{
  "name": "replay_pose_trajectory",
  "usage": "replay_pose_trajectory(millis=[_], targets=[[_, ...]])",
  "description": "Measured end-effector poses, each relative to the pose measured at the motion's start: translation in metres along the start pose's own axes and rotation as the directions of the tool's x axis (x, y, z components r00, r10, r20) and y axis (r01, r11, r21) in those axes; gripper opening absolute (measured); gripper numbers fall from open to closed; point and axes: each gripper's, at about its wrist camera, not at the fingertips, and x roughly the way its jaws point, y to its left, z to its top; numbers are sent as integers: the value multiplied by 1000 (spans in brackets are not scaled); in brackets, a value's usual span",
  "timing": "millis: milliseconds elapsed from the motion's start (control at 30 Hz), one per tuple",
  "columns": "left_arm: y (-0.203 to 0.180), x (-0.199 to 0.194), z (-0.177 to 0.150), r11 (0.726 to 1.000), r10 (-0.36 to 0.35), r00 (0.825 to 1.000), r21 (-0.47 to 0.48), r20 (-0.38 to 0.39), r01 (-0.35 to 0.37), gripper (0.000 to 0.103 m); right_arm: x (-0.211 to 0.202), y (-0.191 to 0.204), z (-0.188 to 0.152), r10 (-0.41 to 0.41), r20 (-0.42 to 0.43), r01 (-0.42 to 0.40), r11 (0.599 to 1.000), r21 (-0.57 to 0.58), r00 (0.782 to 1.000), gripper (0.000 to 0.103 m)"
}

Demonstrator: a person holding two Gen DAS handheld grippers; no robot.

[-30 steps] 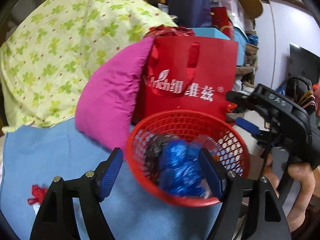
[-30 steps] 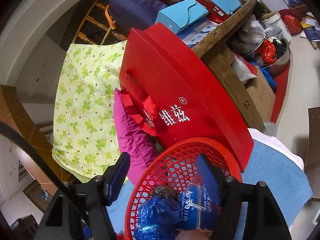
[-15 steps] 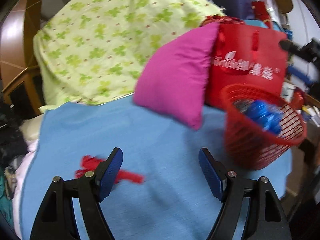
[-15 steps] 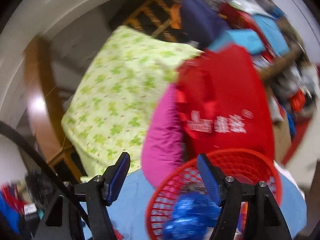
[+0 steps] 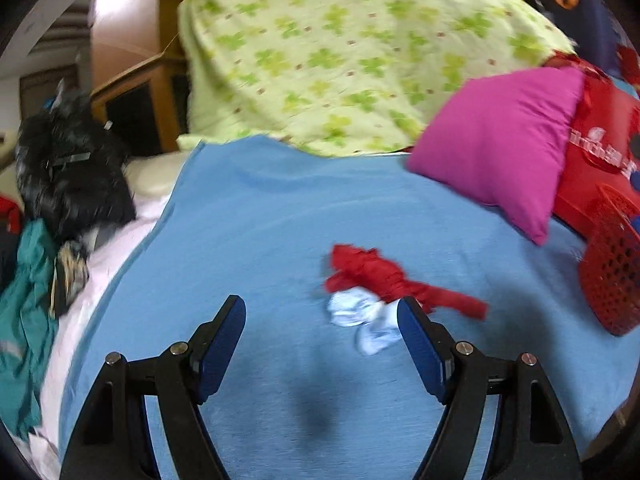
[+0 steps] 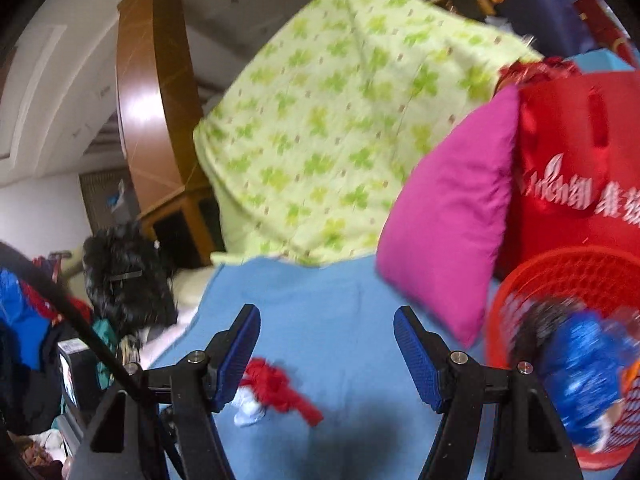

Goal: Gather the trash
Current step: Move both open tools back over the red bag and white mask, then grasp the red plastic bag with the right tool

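Above the blue blanket (image 5: pixel 260 220) we hold our left gripper (image 5: pixel 320 344) and right gripper (image 6: pixel 326 354), both spread wide and empty. Near the blanket's middle lie a crumpled red wrapper (image 5: pixel 384 276) and a pale blue scrap (image 5: pixel 364 318), touching. At its right edge stands the red mesh plastic basket (image 6: pixel 568 268) holding blue trash, beside a magenta cushion (image 5: pixel 496 144).

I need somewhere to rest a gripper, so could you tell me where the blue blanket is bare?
The blue blanket is bare between the red wrapper and the green quilt. It is crowded to the right, by the pink pillow and red basket.
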Motion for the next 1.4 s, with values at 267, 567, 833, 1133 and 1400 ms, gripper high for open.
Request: replay_pose_trajectory(millis=[267,567,833,1133,1400], targets=[[23,16,-13,999,22,997,-39,-71,-25,79,47,20,-21,-8,-153,11,1000,20,988,73],[37,28,-19,996,41,988,-70,-149,-51,79,115,45,-39,20,-312,-32,999,-32,950,73],[43,34,-20,994,47,984,-91,-174,-63,79,189,51,-58,80,-464,-85,996,11,882,66],[50,44,-21,992,62,977,-99,-205,-84,79,254,72,-86,85,-588,-119,993,-20,804,51],[54,50,-21,990,62,974,-112,-219,-88,79,250,58,-82,62,-589,-72,997,7,806,39]])
